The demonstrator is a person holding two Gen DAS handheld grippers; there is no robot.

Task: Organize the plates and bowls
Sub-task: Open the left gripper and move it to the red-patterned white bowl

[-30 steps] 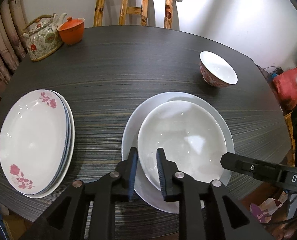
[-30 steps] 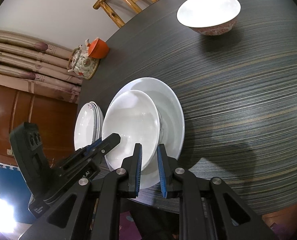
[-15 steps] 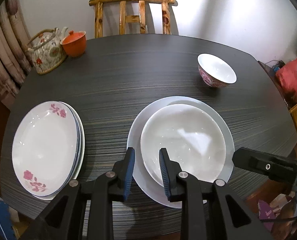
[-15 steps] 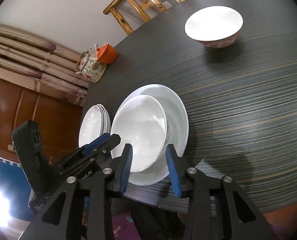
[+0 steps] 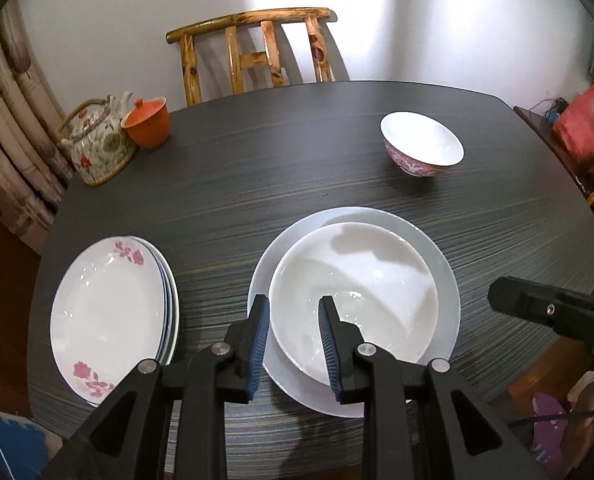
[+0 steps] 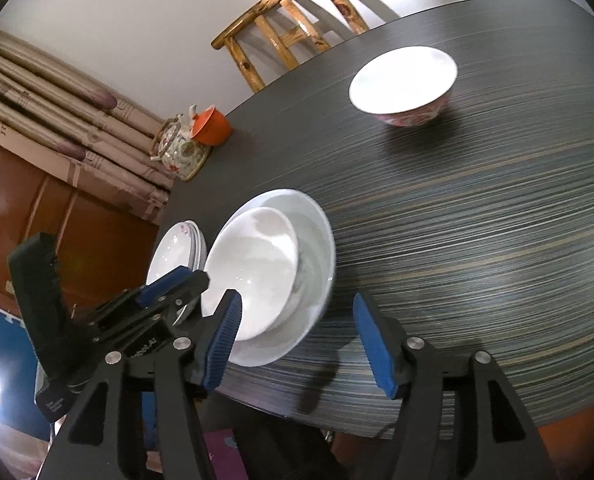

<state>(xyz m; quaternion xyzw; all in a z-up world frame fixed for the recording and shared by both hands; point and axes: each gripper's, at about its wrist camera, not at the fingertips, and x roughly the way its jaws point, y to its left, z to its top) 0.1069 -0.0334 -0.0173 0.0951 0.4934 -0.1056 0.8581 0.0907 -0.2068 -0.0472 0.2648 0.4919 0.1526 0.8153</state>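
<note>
A deep white dish (image 5: pixel 361 292) rests inside a larger white plate (image 5: pixel 445 264) near the table's front edge; the pair also shows in the right wrist view (image 6: pixel 253 264). A stack of flowered plates (image 5: pixel 109 312) lies to its left. A pink-patterned bowl (image 5: pixel 421 144) stands alone at the back right and shows in the right wrist view (image 6: pixel 405 84). My left gripper (image 5: pixel 293 344) is open, its jaws astride the dish's near rim without gripping it. My right gripper (image 6: pixel 297 340) is open wide and empty, above the table's front edge right of the plates.
A flowered teapot (image 5: pixel 97 144) and an orange lidded cup (image 5: pixel 147 122) stand at the table's back left. A wooden chair (image 5: pixel 253 52) is behind the table. A red bag (image 5: pixel 585 128) lies off the right side. The dark table (image 5: pixel 277 168) ends just below the grippers.
Both grippers have opened and drawn back and up from the white dish, which now rests in the larger plate. The right gripper has opened widest.
</note>
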